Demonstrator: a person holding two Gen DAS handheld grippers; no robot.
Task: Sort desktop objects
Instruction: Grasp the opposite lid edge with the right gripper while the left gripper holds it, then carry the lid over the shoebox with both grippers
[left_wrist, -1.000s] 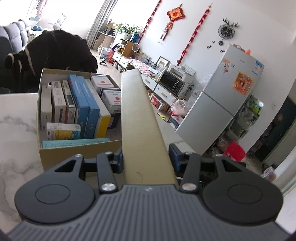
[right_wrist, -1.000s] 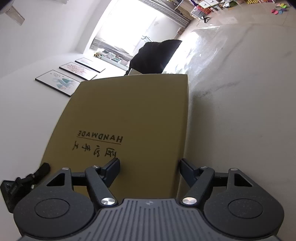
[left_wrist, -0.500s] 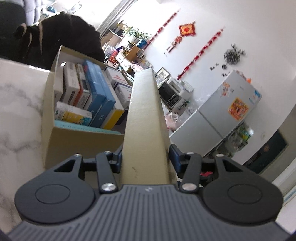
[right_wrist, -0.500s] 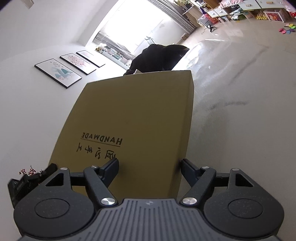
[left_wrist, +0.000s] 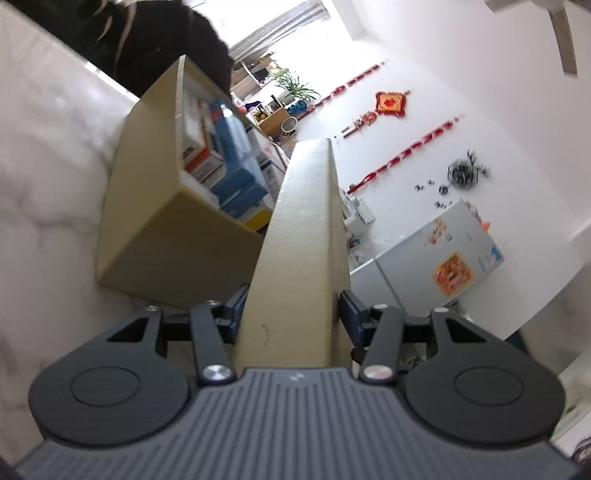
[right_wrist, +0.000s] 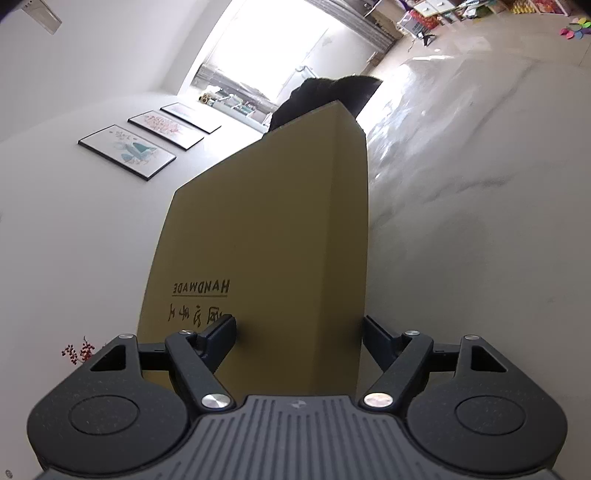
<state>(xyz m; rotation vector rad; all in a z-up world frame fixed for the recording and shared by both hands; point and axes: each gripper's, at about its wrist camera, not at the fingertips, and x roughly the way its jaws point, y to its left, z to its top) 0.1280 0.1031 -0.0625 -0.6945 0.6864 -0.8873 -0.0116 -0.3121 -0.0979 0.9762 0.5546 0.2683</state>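
Both the left tool (left_wrist: 293, 308) and right tool (right_wrist: 299, 330) pinch the tilted box lid (left_wrist: 306, 236) beside the packed box (left_wrist: 173, 229) on the bench (left_wrist: 48, 177); a slipping edge grip could drop it.

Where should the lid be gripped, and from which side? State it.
Grip the lid across its shallow depth at one end, coming in end-on along its length. It is broad and flat, so probably only that narrow depth fits between the fingers. The left gripper and right gripper both clamp it this way.
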